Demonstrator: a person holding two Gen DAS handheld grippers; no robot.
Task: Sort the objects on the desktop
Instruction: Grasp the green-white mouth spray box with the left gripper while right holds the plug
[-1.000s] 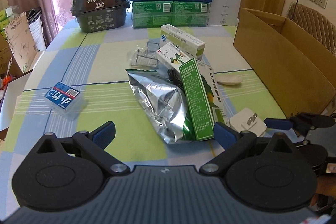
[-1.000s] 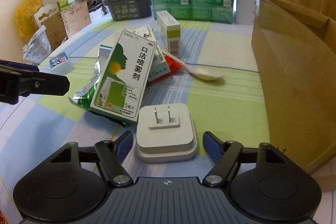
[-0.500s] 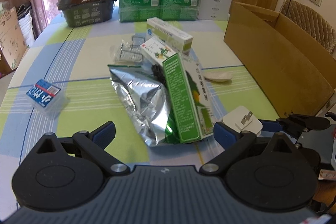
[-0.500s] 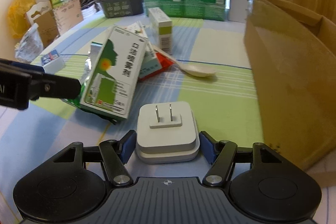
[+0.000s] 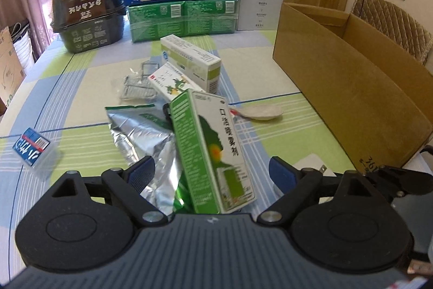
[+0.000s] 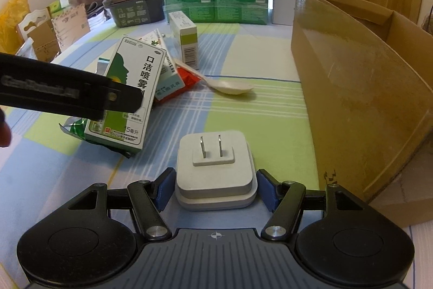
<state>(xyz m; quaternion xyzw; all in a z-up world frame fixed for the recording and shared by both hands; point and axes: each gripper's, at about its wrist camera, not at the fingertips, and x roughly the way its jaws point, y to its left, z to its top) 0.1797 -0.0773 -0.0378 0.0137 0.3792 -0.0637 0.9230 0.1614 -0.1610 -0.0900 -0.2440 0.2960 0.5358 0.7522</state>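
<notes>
The left gripper [image 5: 211, 172] is seen closing around the green spray box [image 5: 213, 151], pads not yet touching it; the box is propped on a foil pouch [image 5: 140, 134]. The white plug adapter [image 6: 215, 169], flat on the checked tablecloth [image 6: 257, 115], is pinched by the right gripper [image 6: 215, 188] beside the cardboard box [image 6: 360, 88].

bare cloth [image 6: 259, 126] between white plug [image 6: 215, 169] and spoon [image 6: 232, 87], cardboard box [image 6: 360, 88] walling the right
</notes>
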